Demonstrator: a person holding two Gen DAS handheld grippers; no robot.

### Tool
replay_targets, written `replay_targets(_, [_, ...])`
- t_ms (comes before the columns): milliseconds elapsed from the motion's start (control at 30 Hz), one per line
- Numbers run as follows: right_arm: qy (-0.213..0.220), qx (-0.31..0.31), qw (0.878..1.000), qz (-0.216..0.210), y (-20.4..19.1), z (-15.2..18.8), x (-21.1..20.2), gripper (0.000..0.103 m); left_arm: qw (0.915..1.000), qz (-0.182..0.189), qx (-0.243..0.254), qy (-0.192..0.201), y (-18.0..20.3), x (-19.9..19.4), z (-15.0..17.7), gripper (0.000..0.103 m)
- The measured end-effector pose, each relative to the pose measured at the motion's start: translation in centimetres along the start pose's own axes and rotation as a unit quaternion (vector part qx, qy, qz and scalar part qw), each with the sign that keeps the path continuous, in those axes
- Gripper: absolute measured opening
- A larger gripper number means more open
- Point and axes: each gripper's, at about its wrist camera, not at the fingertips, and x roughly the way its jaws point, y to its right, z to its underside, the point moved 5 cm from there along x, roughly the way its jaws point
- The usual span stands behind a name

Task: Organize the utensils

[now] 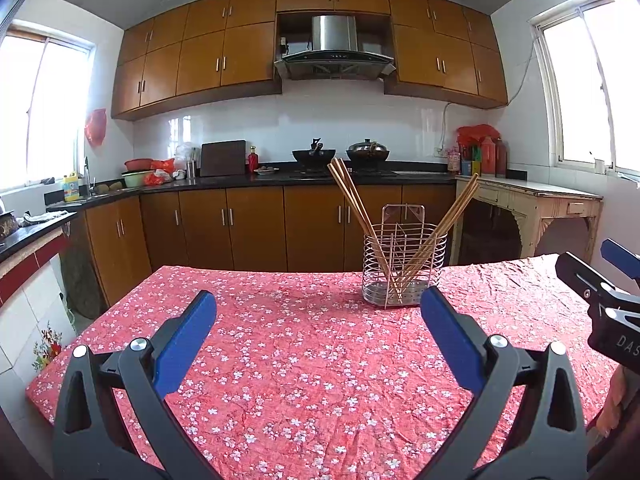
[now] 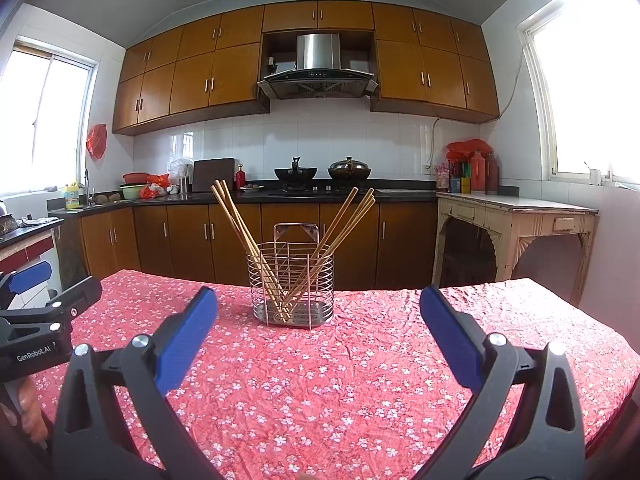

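On the table, left wrist view:
Left gripper [image 1: 318,304]: jaws spread wide, nothing between the blue pads; I hold it low over the floral tablecloth [image 1: 280,360].
Wire holder [image 1: 404,270]: upright on the cloth, ahead and a little right of my fingers, well apart from them.
Contents: chopsticks [image 1: 352,204] in two bundles, one leaning left, one leaning right, crossing near the base.
Right gripper, seen at the right edge: only partly in frame.

Right wrist view:
Right gripper [image 2: 319,306]: jaws wide apart, empty.
Wire holder [image 2: 293,284]: almost dead ahead between my fingers, near the far table edge.
Chopsticks [image 2: 240,228]: all seem to stand inside; I see none loose on the cloth.
Judgement: sorting looks nearly finished or just starting; I cannot tell which.
Next move, if any: approach from above, close on one bundle near its upper half, steady the light holder with the other gripper so that it does not tip.
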Motion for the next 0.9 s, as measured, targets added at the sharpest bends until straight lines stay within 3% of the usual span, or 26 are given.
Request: replay_targets(900, [-0.001,0.000,1.000,0.000,0.04,0.05,0.04,0.099,1.0000,0.005,-0.001,-0.005,0.14,0.22,0.17,0.101])
